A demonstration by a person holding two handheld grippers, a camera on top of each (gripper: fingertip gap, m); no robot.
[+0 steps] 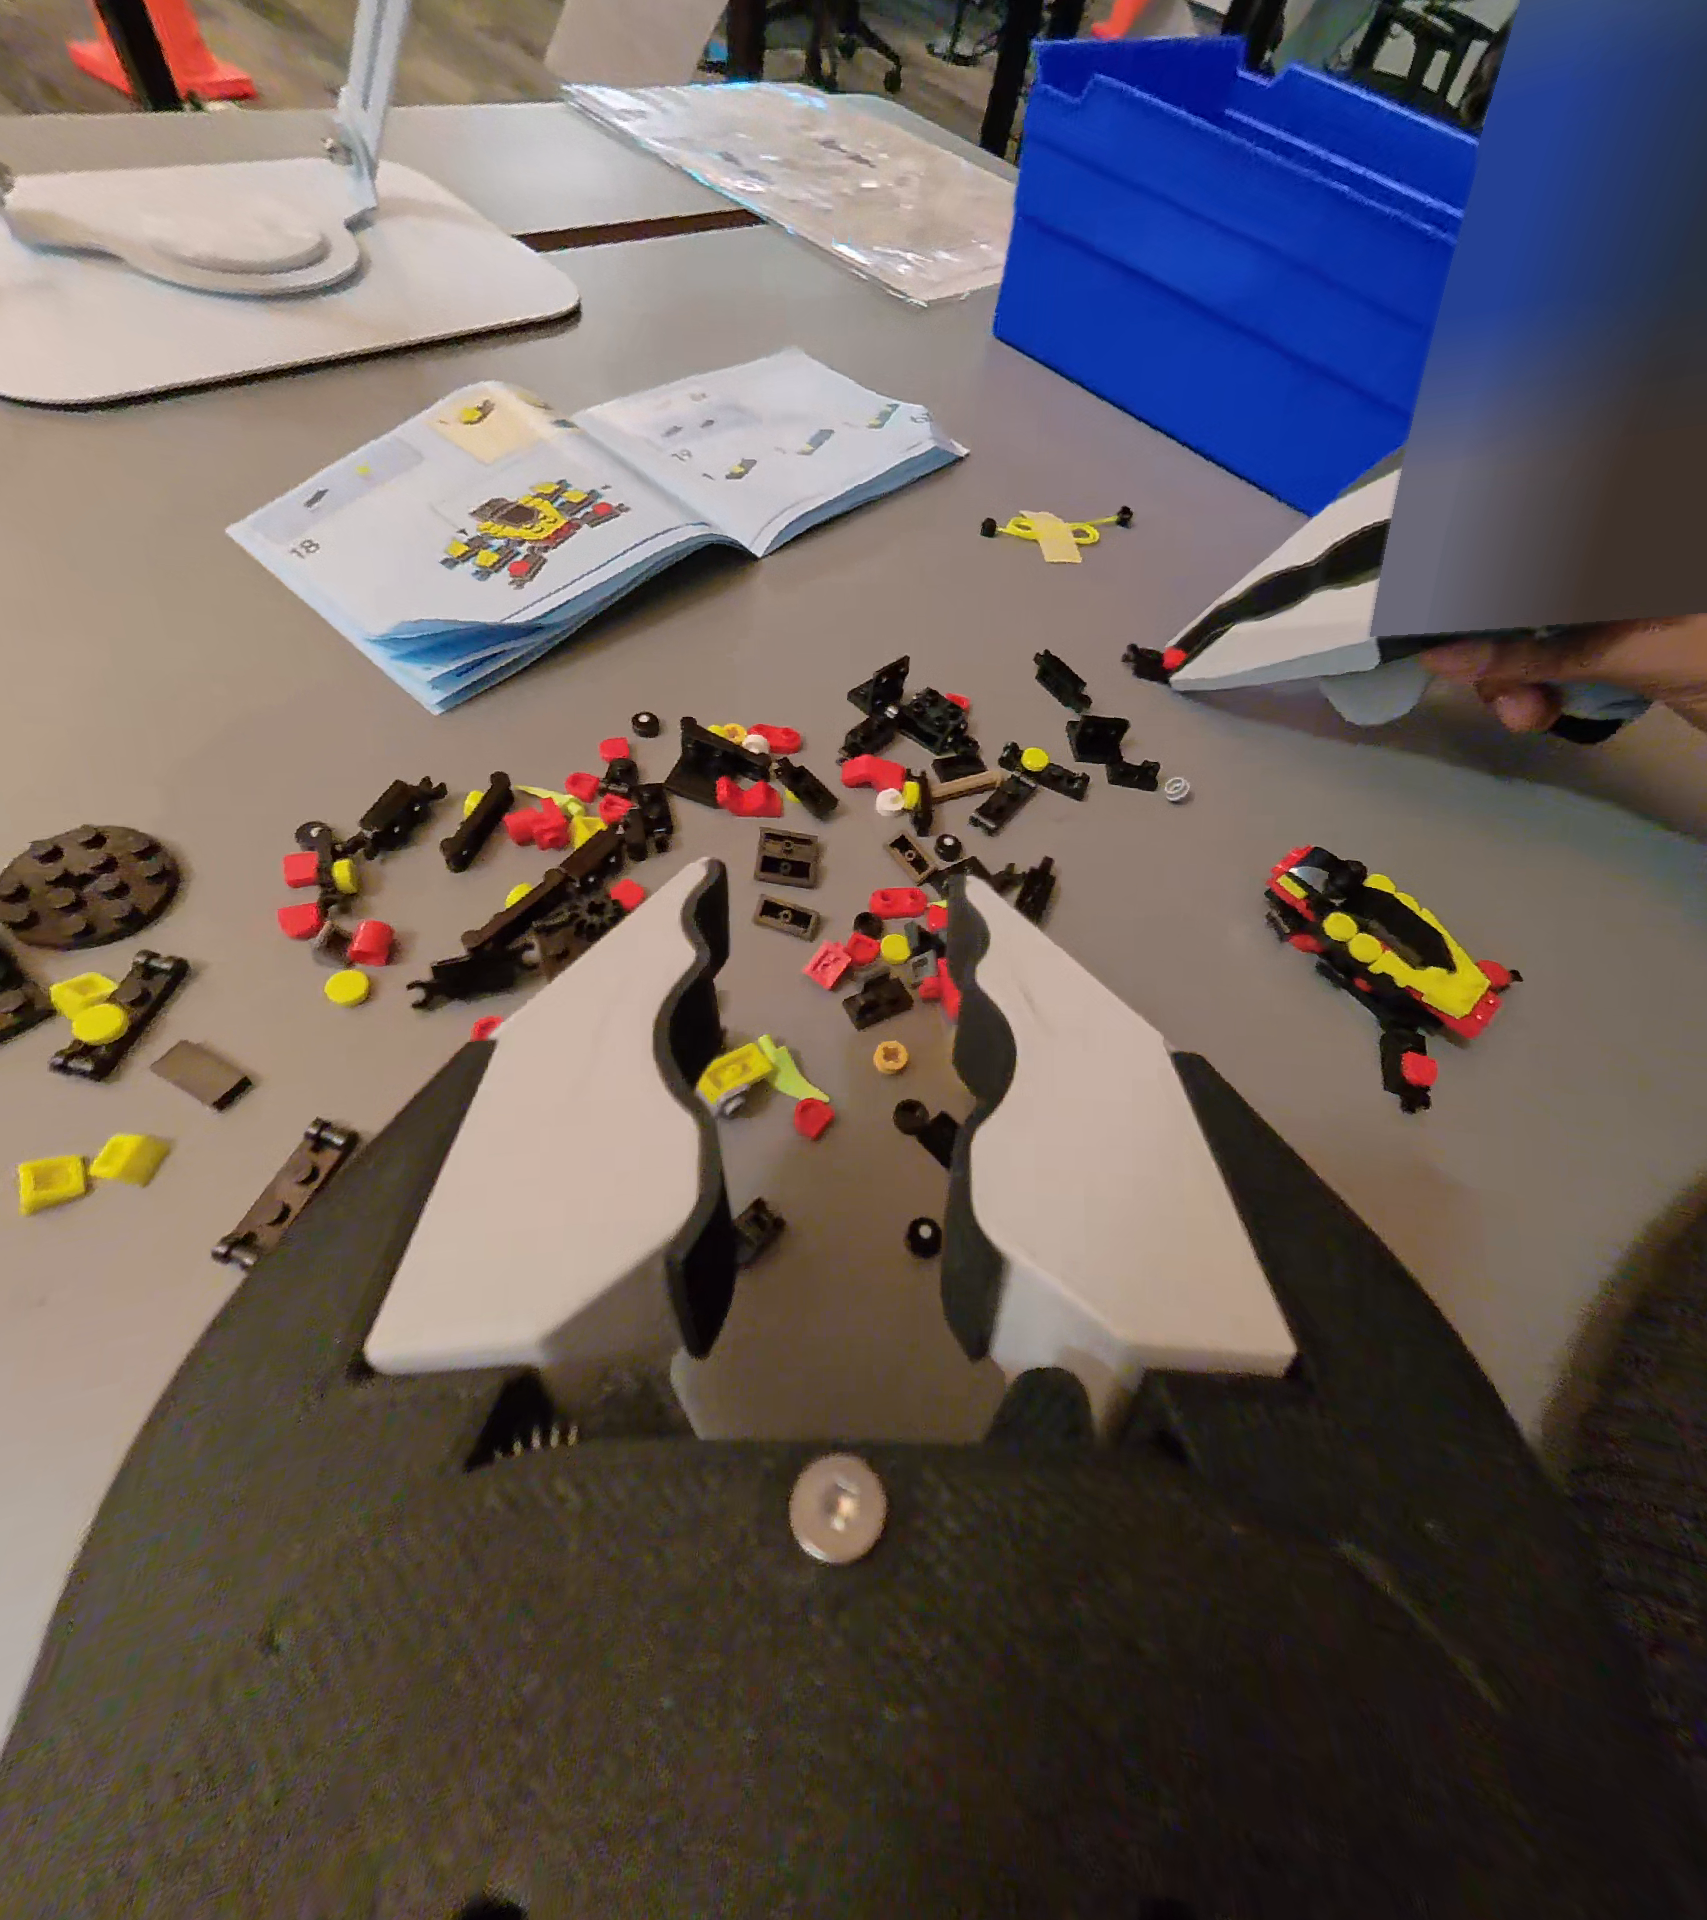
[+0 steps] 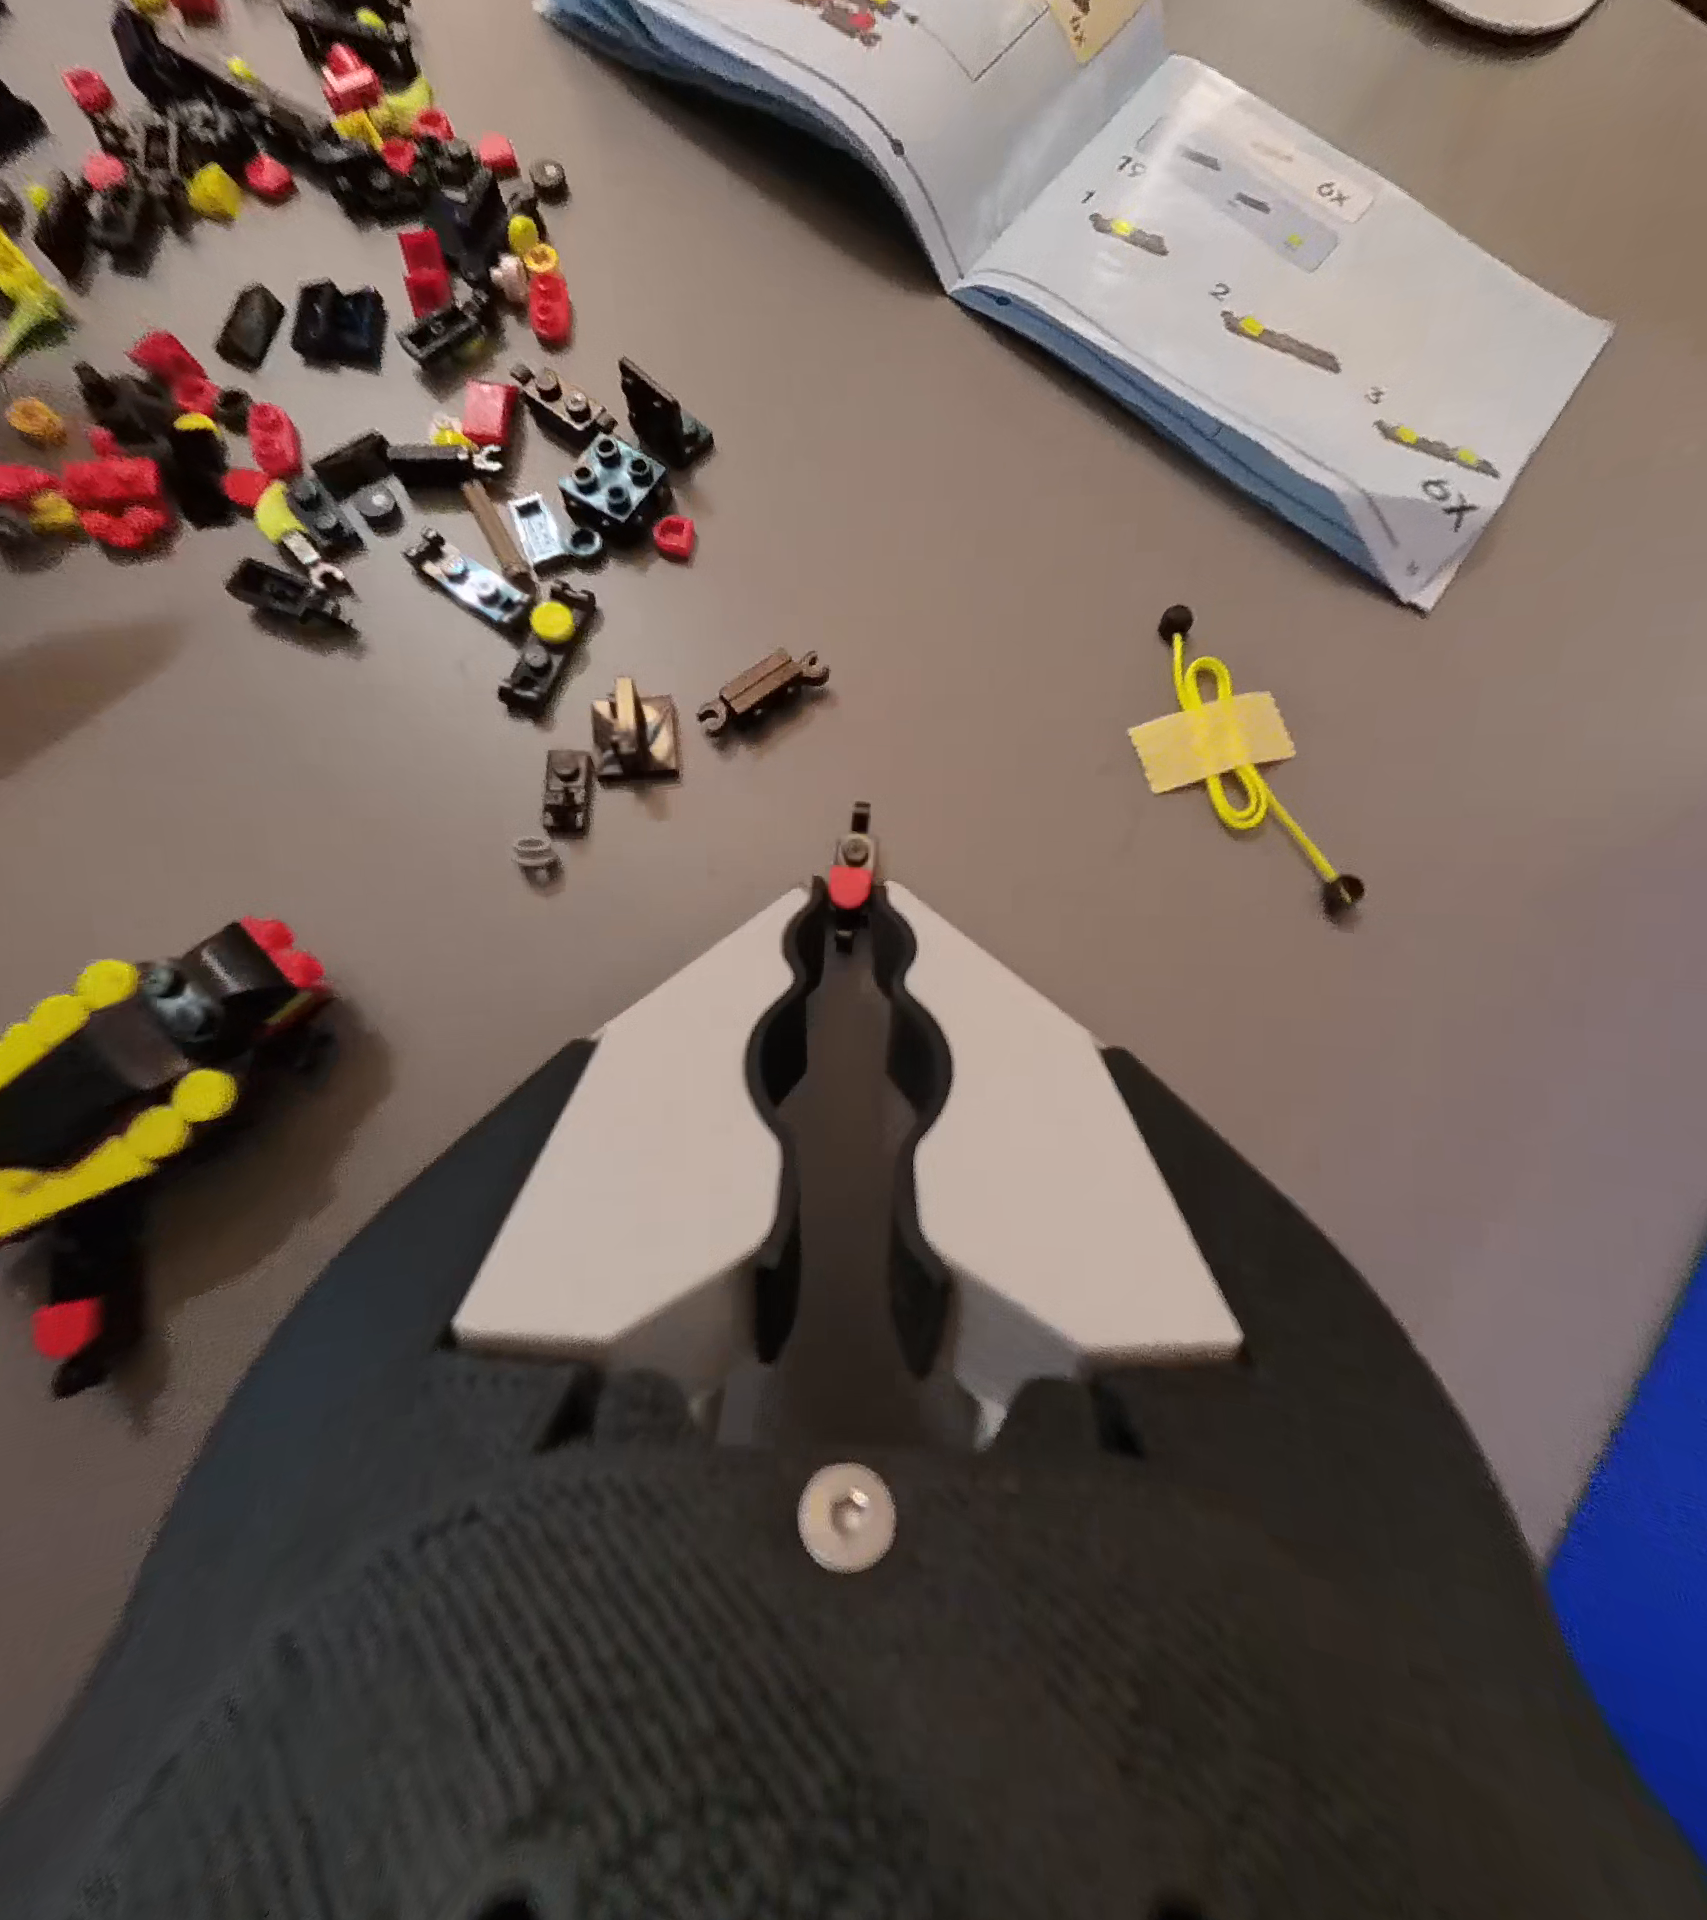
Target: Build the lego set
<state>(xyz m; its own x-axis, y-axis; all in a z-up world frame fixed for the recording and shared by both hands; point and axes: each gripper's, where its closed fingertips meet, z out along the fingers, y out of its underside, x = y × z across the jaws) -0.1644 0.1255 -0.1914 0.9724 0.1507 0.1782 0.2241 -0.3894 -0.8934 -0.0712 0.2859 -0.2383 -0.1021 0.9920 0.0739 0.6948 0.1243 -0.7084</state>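
Observation:
My left gripper (image 1: 833, 883) is open over a scatter of small black, red and yellow toy bricks (image 1: 724, 790) on the grey table (image 1: 205, 727). Nothing is held; a small black plate (image 1: 784, 914) lies on the table between the tips. My right gripper (image 2: 847, 891) is shut on a small black piece with a red cap (image 2: 849, 878), held above the table. That gripper and its piece also show at the right in the left wrist view (image 1: 1155, 660). A part-built yellow, black and red model (image 1: 1379, 951) lies right of the pile, and shows at the left in the right wrist view (image 2: 101, 1081).
An open instruction booklet (image 1: 568, 509) lies beyond the bricks. A yellow string with tape (image 2: 1223, 748) lies ahead of the right gripper. A blue bin (image 1: 1223, 239) stands at the back right, a white stand base (image 1: 205, 270) at the back left, a plastic bag (image 1: 807, 177) between. My right fingertips sit around 20 cm from my left ones.

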